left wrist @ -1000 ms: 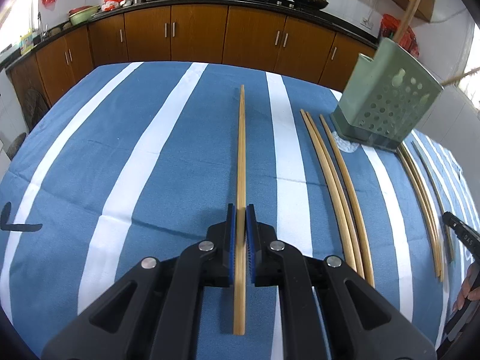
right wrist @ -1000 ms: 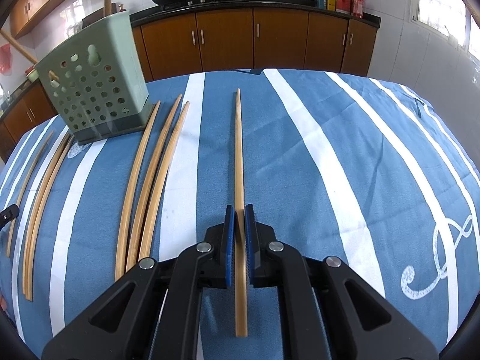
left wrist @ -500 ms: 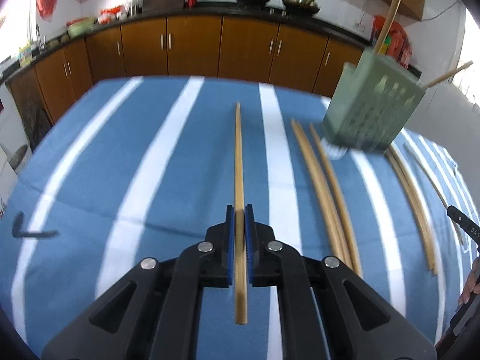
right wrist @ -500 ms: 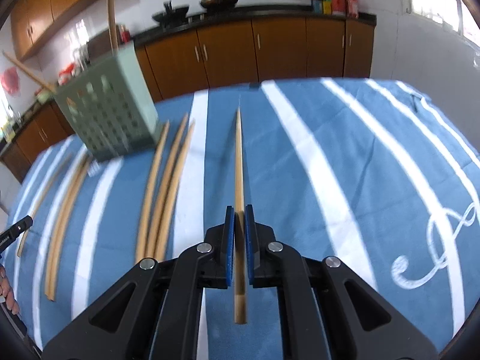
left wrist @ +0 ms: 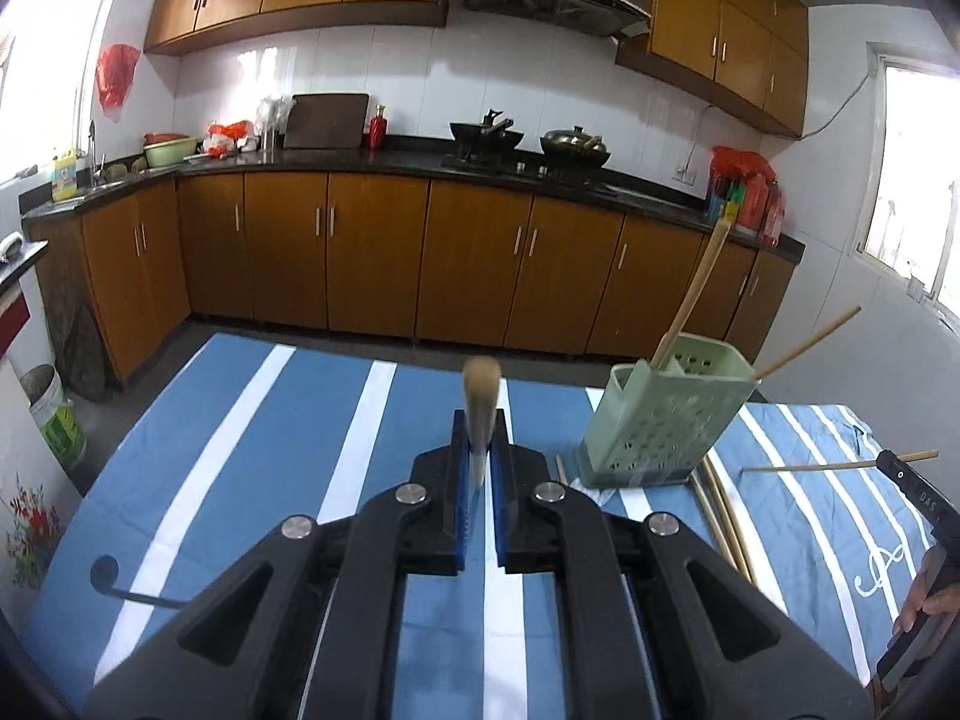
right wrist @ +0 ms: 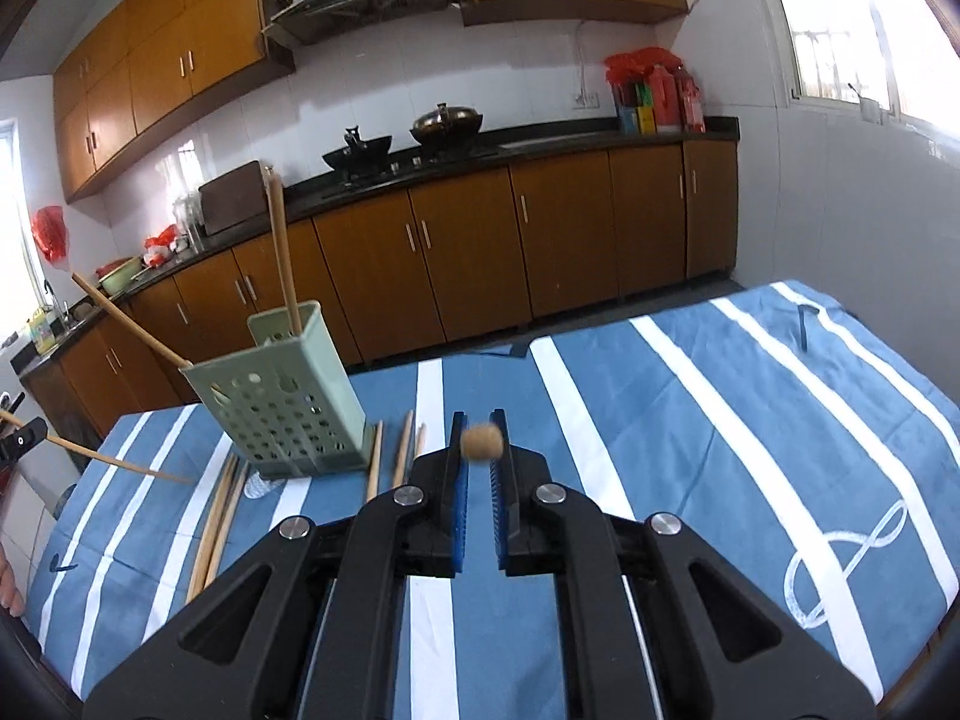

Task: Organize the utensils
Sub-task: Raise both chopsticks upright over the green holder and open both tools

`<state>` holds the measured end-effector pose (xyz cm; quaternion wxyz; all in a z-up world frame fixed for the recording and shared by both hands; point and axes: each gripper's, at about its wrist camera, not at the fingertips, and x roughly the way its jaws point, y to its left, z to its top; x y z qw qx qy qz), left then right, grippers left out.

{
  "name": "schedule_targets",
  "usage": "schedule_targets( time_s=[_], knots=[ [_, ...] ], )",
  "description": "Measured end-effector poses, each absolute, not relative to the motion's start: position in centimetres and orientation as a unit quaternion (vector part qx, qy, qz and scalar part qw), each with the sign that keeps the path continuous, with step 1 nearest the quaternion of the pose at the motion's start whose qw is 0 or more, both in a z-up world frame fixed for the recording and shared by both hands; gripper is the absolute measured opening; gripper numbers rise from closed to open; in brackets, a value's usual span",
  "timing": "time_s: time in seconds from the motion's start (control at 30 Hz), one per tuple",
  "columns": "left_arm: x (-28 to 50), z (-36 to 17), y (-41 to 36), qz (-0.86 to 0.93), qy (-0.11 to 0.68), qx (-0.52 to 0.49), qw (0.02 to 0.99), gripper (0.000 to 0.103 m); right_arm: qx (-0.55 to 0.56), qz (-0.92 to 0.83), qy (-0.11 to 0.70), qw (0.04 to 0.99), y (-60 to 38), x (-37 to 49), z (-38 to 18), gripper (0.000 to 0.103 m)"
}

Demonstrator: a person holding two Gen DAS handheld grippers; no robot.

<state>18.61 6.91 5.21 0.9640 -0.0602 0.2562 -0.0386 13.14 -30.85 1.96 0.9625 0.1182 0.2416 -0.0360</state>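
My left gripper [left wrist: 480,432] is shut on a wooden chopstick [left wrist: 480,396], held above the table and pointing straight ahead, so I see it end-on. My right gripper [right wrist: 479,444] is shut on another chopstick [right wrist: 481,443], also end-on. A green perforated utensil holder [left wrist: 663,420] stands on the blue striped tablecloth [left wrist: 240,456] to the right in the left view, and to the left in the right wrist view [right wrist: 282,414]. Two chopsticks [left wrist: 690,312] stick out of it. Several loose chopsticks [right wrist: 216,516] lie beside its base.
Brown kitchen cabinets [left wrist: 372,264] and a counter with pans run behind the table. The table's far edge lies just beyond the holder. The right gripper with its chopstick [left wrist: 840,466] shows at the right edge of the left view.
Both grippers have lifted their chopsticks off the cloth and tilted up, so the sticks now point forward instead of lying along the table.
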Motion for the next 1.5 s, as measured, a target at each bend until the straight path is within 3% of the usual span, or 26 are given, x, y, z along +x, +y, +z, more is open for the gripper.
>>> schedule_targets(
  time_s=[0.93, 1.2, 1.5],
  knots=[
    [16.9, 17.3, 0.0, -0.144, 0.13, -0.064, 0.979, 0.007, 0.129, 0.072, 0.068, 0.987, -27.2, 12.3, 14.7, 0.007],
    [19.6, 19.9, -1.6, -0.125, 0.071, -0.093, 0.985, 0.007, 0.127, 0.067, 0.039, 0.989, -26.0, 14.9, 15.2, 0.007],
    [23.6, 16.6, -4.4, -0.123, 0.08, -0.075, 0.986, 0.007, 0.128, 0.064, 0.068, 0.987, -25.4, 17.8, 12.6, 0.007]
  ],
)
